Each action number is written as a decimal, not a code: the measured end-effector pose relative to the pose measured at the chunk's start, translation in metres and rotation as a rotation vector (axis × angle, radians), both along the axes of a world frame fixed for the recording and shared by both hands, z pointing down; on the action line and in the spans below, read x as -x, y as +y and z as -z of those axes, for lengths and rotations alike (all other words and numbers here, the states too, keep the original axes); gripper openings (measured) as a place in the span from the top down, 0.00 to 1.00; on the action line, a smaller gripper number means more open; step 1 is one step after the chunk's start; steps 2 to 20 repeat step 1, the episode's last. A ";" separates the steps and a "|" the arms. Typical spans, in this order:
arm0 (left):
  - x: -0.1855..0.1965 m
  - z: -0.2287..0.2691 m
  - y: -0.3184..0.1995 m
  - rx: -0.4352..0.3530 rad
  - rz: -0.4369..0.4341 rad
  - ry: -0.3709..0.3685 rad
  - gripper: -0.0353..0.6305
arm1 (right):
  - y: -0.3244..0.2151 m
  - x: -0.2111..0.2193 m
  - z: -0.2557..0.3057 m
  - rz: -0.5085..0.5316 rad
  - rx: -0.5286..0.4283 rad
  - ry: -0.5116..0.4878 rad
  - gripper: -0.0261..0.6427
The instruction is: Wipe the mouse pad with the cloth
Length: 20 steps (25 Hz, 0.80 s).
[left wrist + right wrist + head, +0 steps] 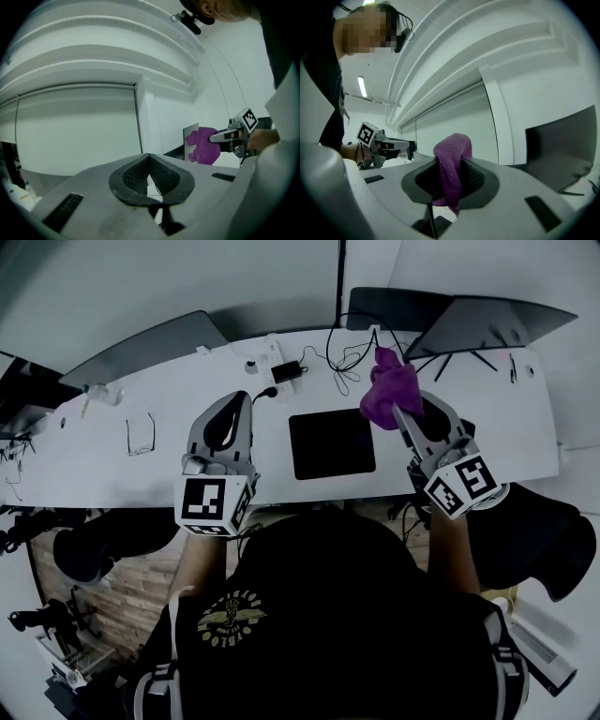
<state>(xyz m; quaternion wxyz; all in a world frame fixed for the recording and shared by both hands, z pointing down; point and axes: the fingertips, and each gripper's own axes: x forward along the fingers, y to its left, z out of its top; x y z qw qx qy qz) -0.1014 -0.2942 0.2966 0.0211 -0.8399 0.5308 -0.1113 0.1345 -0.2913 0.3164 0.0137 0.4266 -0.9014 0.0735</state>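
A black mouse pad [331,443] lies flat on the white desk [112,460], near its front edge. My right gripper [397,412] is raised above the pad's right far corner, shut on a purple cloth [389,390] that bunches over its tips. In the right gripper view the cloth [451,173] hangs between the jaws of the right gripper [450,161]. My left gripper [245,399] is held left of the pad. Its tips meet with nothing between them in the left gripper view [149,157], where the cloth [202,146] shows off to the right.
Dark monitors stand at the desk's back left [155,345] and back right [469,322]. A power adapter [286,371] with tangled cables [347,357] lies behind the pad. Glasses [141,435] rest at the left. A black chair [534,531] is at the right.
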 end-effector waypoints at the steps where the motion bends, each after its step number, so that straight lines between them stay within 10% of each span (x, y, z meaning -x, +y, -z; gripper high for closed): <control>1: -0.001 0.001 0.001 0.000 0.002 -0.002 0.94 | 0.001 -0.001 0.000 0.003 -0.001 0.000 0.84; 20: -0.001 0.001 0.001 0.000 0.002 -0.002 0.94 | 0.001 -0.001 0.000 0.003 -0.001 0.000 0.84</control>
